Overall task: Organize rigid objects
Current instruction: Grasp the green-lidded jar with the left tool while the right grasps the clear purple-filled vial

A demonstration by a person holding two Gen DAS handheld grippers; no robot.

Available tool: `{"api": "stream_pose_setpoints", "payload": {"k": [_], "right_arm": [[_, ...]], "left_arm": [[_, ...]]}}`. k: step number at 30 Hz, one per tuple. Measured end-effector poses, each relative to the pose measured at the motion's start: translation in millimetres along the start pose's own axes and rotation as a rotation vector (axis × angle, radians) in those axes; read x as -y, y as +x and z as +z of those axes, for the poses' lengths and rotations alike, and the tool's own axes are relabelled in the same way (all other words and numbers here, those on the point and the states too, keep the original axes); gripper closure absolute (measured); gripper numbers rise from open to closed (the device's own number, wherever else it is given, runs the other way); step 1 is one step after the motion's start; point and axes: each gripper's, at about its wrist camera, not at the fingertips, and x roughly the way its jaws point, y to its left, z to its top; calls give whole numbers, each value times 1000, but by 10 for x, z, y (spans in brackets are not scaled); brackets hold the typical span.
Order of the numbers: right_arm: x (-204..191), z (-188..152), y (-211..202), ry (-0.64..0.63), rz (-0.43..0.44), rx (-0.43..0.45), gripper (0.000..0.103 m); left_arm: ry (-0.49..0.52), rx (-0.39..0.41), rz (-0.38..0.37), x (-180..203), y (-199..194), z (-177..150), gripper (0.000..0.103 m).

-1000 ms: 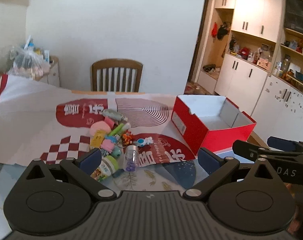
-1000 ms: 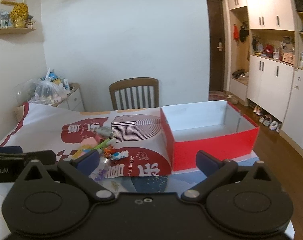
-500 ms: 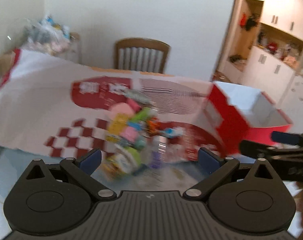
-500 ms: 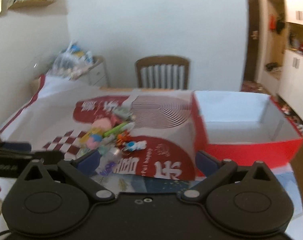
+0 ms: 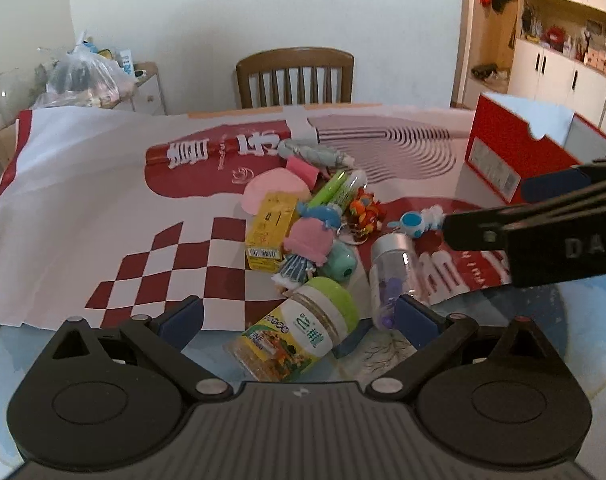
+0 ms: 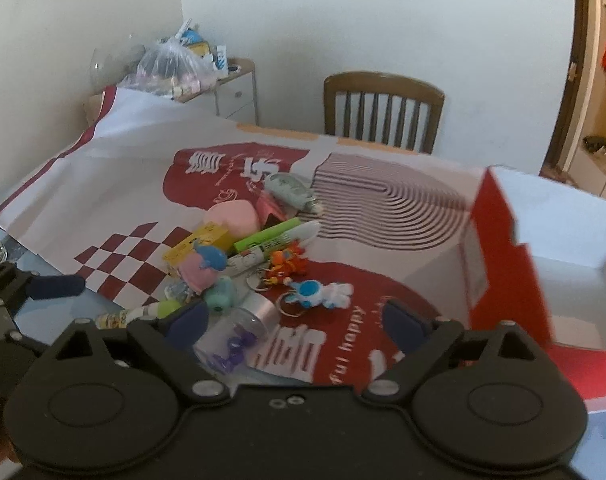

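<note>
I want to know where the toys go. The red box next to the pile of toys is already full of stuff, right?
Not quite. The red box does sit beside the pile of toys, but it is empty: the right wrist view looks into it and shows only bare white walls and floor. The toys are all on the table's cloth.

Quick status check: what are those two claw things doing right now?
Left gripper open over the green-lidded jar. Right gripper open, jaws just narrowing, nothing held. Red box empty, toy pile untouched.
</note>
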Motion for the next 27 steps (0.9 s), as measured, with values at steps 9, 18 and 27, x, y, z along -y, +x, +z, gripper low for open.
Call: {"api": "stream_pose_setpoints", "payload": {"k": [9, 18, 27], "right_arm": [[-133, 28, 465, 20, 30, -118, 24], [-97, 27, 702, 138, 107, -225, 44], [-53, -2, 694, 225, 121, -266, 62]], "left_arm": [[21, -45, -2, -2, 222, -32, 19], [31, -66, -37, 24, 271, -44, 35], [29, -81, -68, 43, 195, -48, 53]]}}
